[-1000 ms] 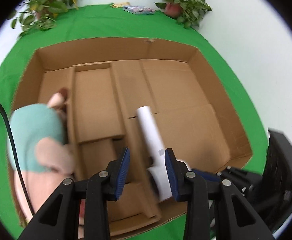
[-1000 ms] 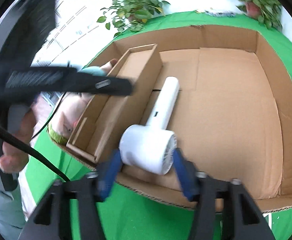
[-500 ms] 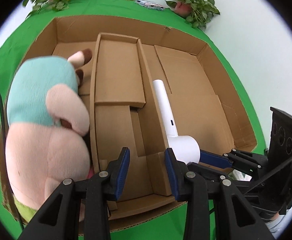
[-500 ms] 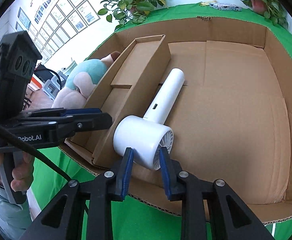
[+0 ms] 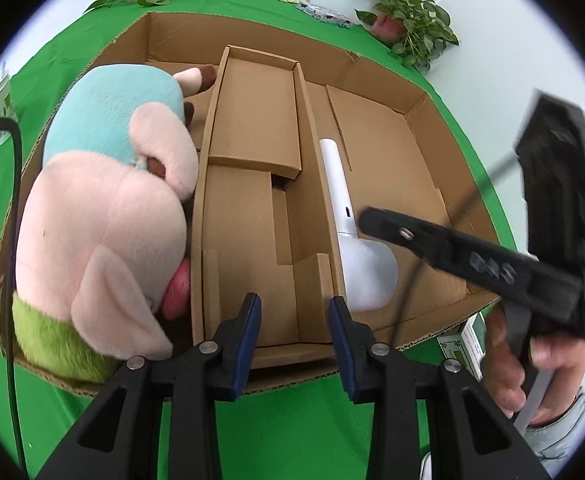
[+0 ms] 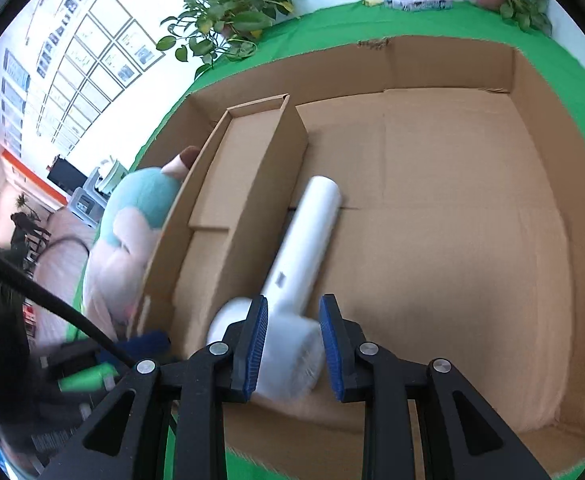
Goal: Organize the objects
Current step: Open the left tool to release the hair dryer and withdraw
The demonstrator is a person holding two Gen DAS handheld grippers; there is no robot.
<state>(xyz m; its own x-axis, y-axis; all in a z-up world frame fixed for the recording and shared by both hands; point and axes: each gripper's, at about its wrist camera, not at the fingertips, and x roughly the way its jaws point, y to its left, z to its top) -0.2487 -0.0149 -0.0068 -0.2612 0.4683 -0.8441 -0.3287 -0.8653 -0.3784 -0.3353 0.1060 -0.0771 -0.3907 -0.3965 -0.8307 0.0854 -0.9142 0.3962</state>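
A white hair dryer lies in the big cardboard box, against the right wall of the inner cardboard divider. It also shows in the right wrist view. My right gripper stands around the dryer's round head, jaws slightly apart. My left gripper is open and empty over the box's near edge, in front of the divider. A pink and teal plush pig fills the box's left compartment.
The box stands on a green cloth. Potted plants stand at the back of the cloth. A small green and white carton sits outside the box's right front corner. The box's right part is bare cardboard.
The right gripper closed in around the dryer's head, from wide open to a narrow gap, and pushed forward. The left gripper pulled back and left toward the box's near edge.
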